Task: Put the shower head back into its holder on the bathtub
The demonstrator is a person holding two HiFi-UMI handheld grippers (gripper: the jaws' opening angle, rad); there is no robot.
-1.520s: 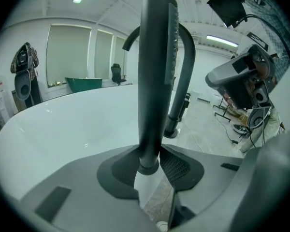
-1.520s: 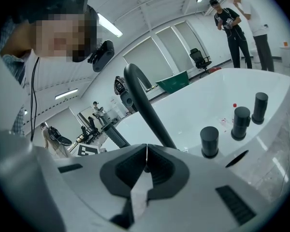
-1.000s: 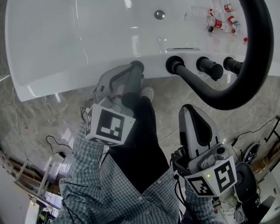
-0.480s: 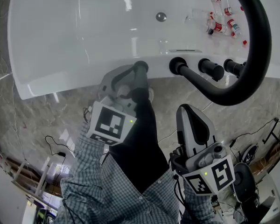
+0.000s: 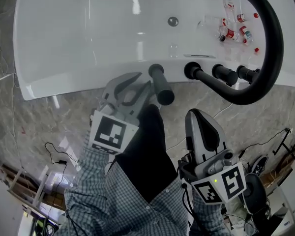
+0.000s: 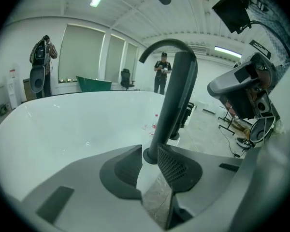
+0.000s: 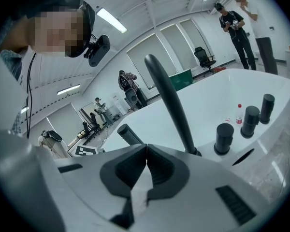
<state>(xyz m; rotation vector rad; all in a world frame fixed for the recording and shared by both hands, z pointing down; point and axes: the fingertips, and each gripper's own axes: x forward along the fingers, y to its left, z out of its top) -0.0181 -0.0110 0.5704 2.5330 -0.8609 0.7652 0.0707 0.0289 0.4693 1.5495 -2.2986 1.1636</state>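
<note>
The black shower head [image 5: 161, 84] stands in its holder on the near rim of the white bathtub [image 5: 64, 77], leaning toward me. My left gripper [image 5: 143, 80] sits just left of it, jaws apart and closing, with nothing between the pads. In the left gripper view the shower head [image 6: 176, 100] rises just beyond the left gripper [image 6: 149, 153]. Lower right, away from the tub, my right gripper [image 5: 201, 119] is shut and empty. The right gripper view shows the right gripper [image 7: 146, 151] closed, with the shower head [image 7: 129, 134] behind it.
A thick black curved spout [image 5: 271, 48] arches over the tub's right end. Two black knobs [image 5: 225, 74] stand on the rim beside it. Small bottles [image 5: 232, 29] lie in the tub near the drain [image 5: 173, 21]. Cables run across the marble floor [image 5: 39, 117].
My left gripper was closed round the shower head; it has let go and drawn back down-left. The shower head stays in the holder. The right gripper has barely shifted.
</note>
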